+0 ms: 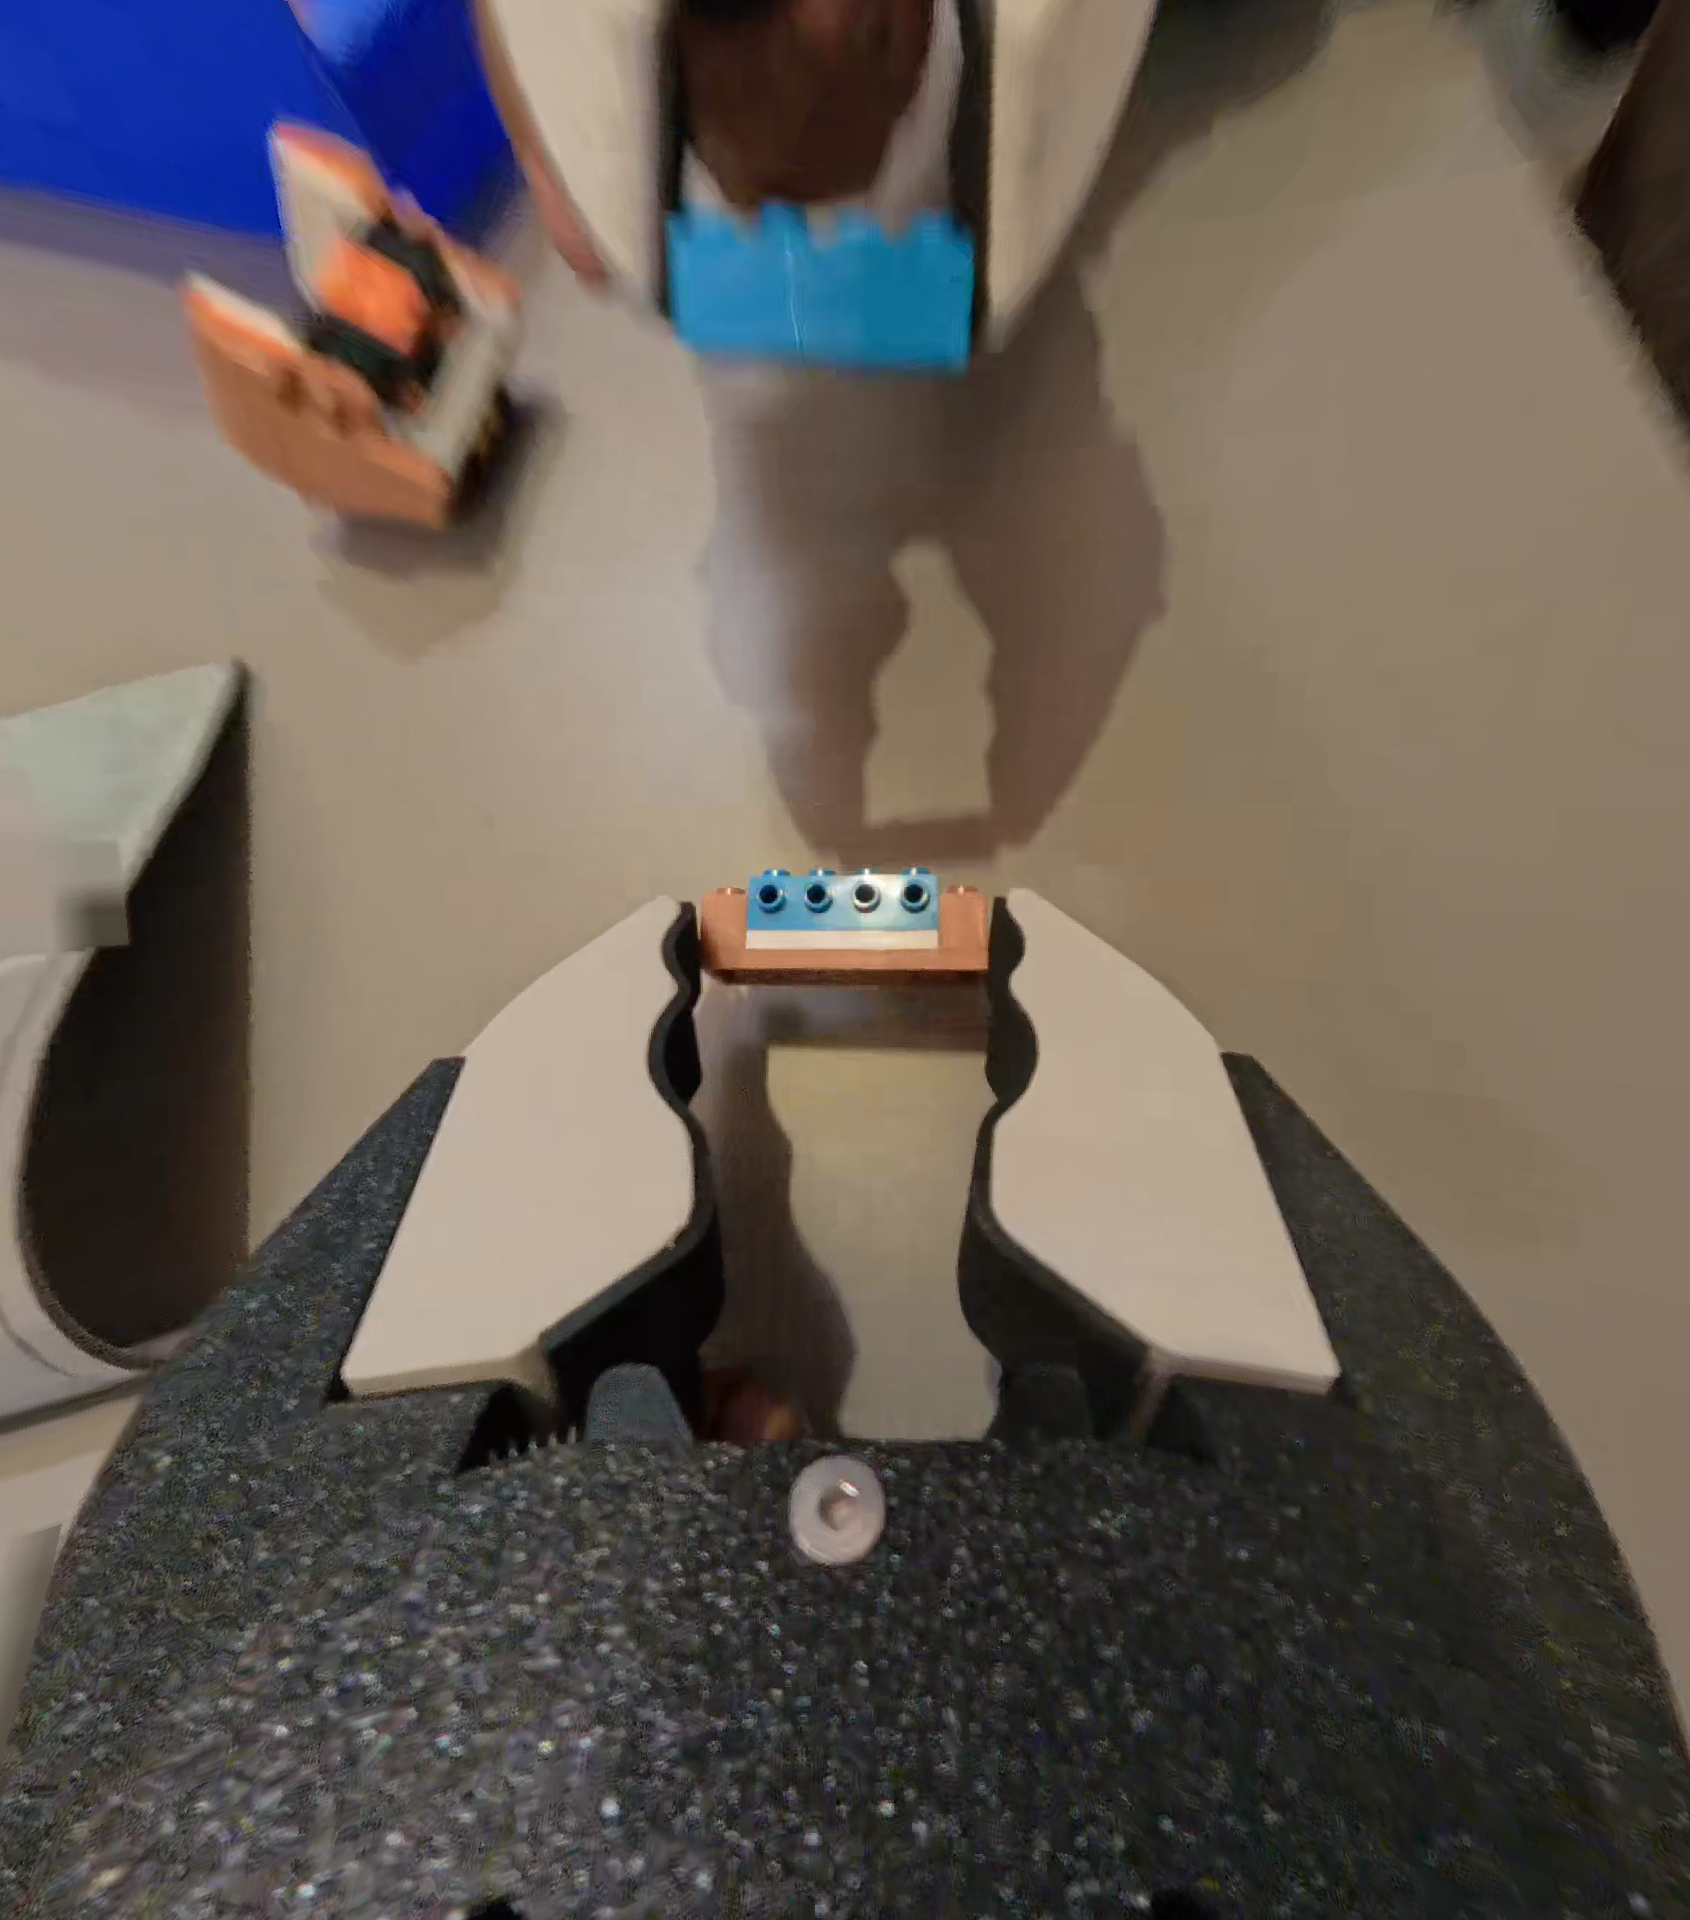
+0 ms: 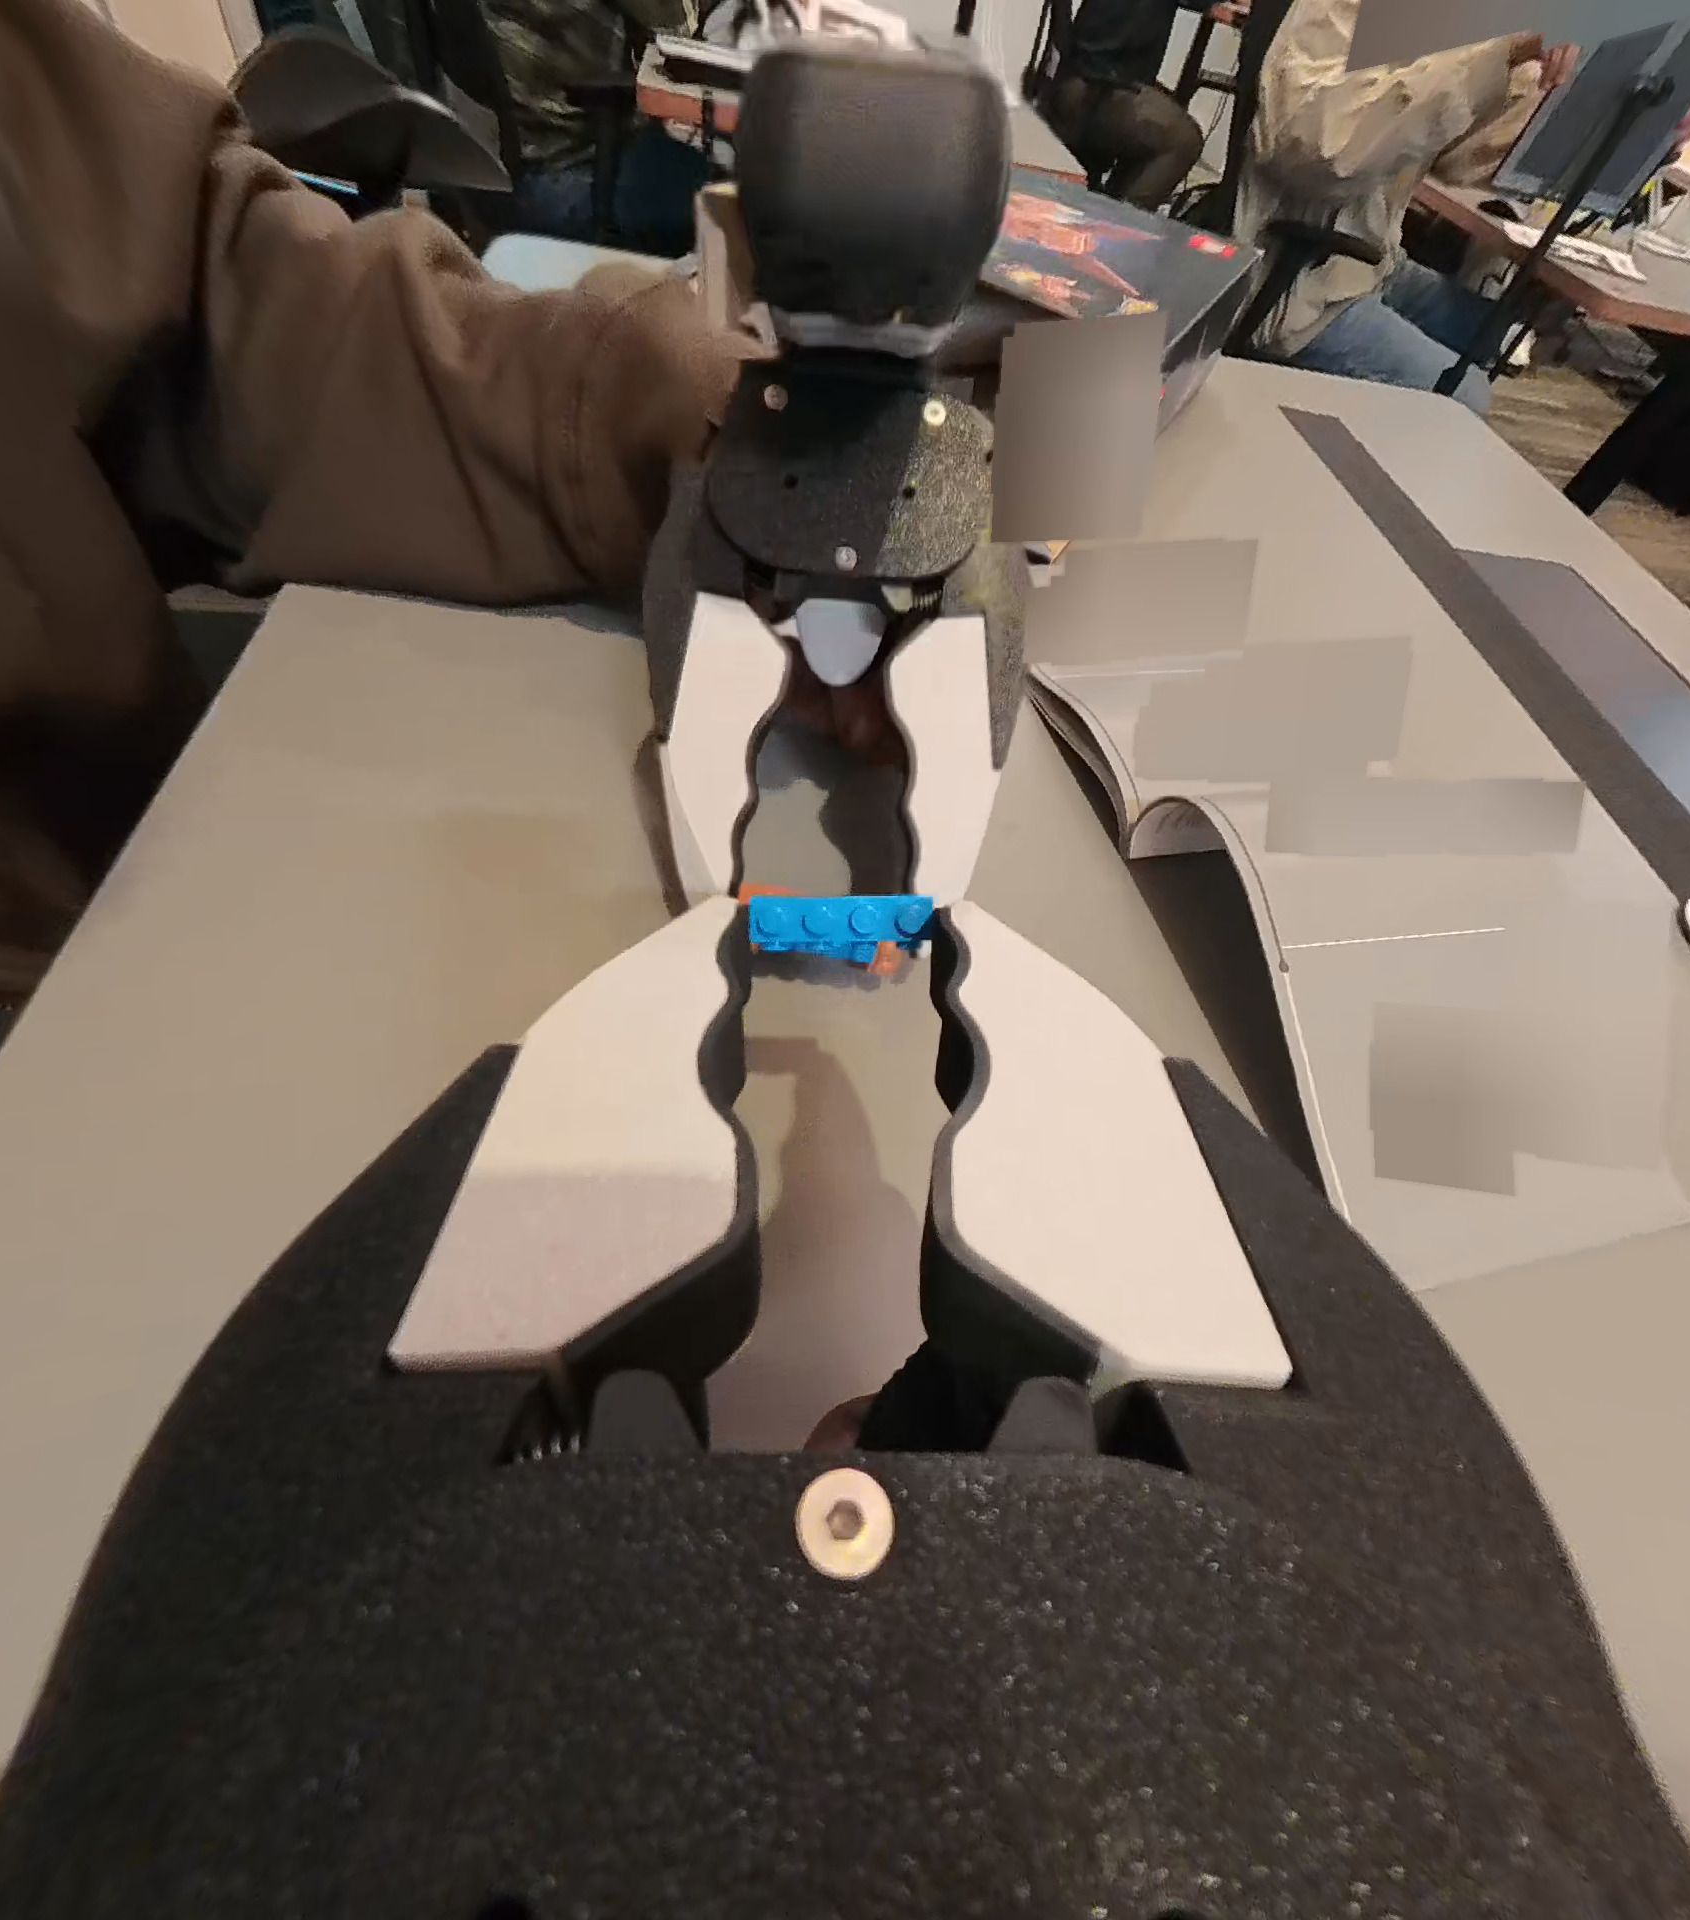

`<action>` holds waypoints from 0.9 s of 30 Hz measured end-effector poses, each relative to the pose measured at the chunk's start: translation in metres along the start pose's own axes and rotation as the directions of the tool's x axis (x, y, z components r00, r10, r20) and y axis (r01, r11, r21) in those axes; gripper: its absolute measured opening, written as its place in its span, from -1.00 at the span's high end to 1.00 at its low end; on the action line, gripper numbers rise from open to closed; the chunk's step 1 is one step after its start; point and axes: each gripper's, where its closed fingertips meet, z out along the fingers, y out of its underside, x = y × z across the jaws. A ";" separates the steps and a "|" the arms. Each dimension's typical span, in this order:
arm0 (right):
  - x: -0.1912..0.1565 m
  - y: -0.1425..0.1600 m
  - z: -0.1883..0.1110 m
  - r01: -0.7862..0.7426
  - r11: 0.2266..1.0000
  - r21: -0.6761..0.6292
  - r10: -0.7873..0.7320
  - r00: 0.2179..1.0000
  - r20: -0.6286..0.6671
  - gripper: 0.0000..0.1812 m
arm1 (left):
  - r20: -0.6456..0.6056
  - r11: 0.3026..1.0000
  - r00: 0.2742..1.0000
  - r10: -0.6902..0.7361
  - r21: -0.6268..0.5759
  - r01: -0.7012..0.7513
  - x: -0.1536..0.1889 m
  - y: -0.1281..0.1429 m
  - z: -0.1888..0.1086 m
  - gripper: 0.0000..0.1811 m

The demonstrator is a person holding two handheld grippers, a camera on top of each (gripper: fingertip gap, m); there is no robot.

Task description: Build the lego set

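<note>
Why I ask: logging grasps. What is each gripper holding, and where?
Left gripper clamps the orange plate, blue brick on top, by its two short ends. Right gripper pinches a blue studded piece by its two ends.

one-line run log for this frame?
left tongs: shut on orange plate assembly | right tongs: shut on blue brick | both tips meeting above table

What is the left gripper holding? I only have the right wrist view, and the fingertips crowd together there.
Observer: The left gripper pinches an orange plate by its ends.
Operator: Anything on that plate?
Observer: A blue piece sits on it, four round openings facing the camera.
Operator: My right gripper has the blue brick. Where's the rest of the build?
Observer: An orange, white and black assembly stands on the table, ahead and left, unheld.
</note>
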 end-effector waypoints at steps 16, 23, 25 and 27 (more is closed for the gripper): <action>-0.058 -0.128 -0.054 -0.079 0.997 -0.023 0.080 0.993 0.082 0.64 | 0.202 0.278 0.927 -0.316 0.954 -0.113 0.062 -0.176 -0.104 0.41; -0.103 -0.148 -0.044 0.051 0.979 -0.196 -0.020 0.988 0.154 0.64 | 0.259 0.193 0.920 -0.295 0.959 -0.208 0.106 -0.179 -0.111 0.41; -0.110 -0.149 -0.038 0.076 0.970 -0.229 -0.038 0.985 0.168 0.63 | 0.254 0.169 0.928 -0.271 0.962 -0.214 0.114 -0.181 -0.116 0.41; -0.115 -0.151 -0.034 0.080 0.967 -0.242 -0.038 0.984 0.174 0.64 | 0.268 0.166 0.931 -0.248 0.959 -0.232 0.122 -0.182 -0.116 0.41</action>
